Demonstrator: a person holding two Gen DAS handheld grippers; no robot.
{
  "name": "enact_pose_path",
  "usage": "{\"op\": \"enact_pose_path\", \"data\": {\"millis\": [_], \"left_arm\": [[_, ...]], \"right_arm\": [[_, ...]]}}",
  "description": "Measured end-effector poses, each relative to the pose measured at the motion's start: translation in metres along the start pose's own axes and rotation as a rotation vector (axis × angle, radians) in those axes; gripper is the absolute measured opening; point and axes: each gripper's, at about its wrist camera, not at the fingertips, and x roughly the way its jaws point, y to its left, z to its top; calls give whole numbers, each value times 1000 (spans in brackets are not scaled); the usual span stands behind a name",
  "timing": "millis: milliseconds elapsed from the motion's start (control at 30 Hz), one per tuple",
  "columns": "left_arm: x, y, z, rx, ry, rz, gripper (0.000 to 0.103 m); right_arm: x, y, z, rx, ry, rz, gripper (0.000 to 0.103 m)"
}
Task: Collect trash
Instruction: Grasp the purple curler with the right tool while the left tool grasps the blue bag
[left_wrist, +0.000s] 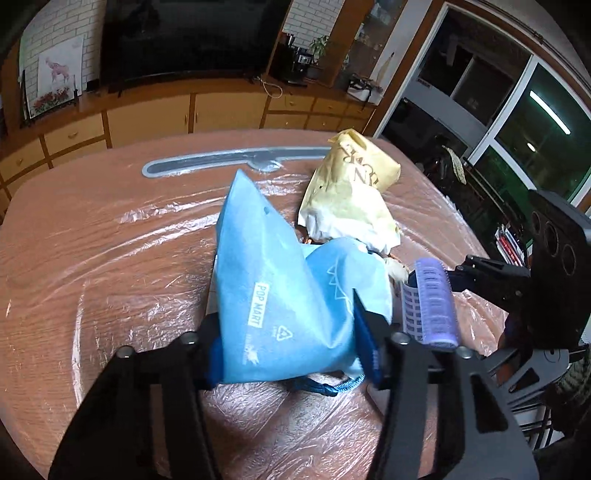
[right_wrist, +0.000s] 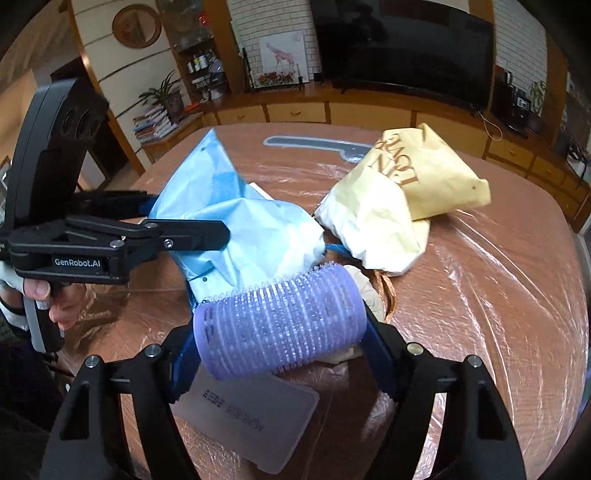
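Observation:
My left gripper (left_wrist: 291, 347) is shut on a light blue POP MART bag (left_wrist: 273, 295) and holds it up off the table; the bag also shows in the right wrist view (right_wrist: 240, 221), with the left gripper (right_wrist: 199, 234) coming in from the left. My right gripper (right_wrist: 280, 332) is shut on a purple hair roller (right_wrist: 280, 325), held just right of the bag's mouth; the roller also shows in the left wrist view (left_wrist: 436, 301). A crumpled yellow bag (left_wrist: 351, 188) (right_wrist: 406, 199) lies behind the blue bag.
The round wooden table (left_wrist: 92, 240) is covered in clear plastic film. A grey flat strip (left_wrist: 229, 158) lies at its far side. A translucent plastic card or case (right_wrist: 255, 421) lies under the roller. Beige cloth and a brown cord (right_wrist: 384, 291) lie by the yellow bag. Cabinets stand behind.

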Motion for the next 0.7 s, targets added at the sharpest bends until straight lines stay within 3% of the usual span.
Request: {"op": "enact_pose_path", "data": {"millis": [167, 700], "left_arm": [[-9, 3, -2, -47, -28, -28, 46], [-48, -3, -25, -116, -112, 7, 45]], "right_arm": [[-9, -4, -2, 39, -25, 17, 74], [-37, -15, -13, 84, -73, 22, 74]]}}
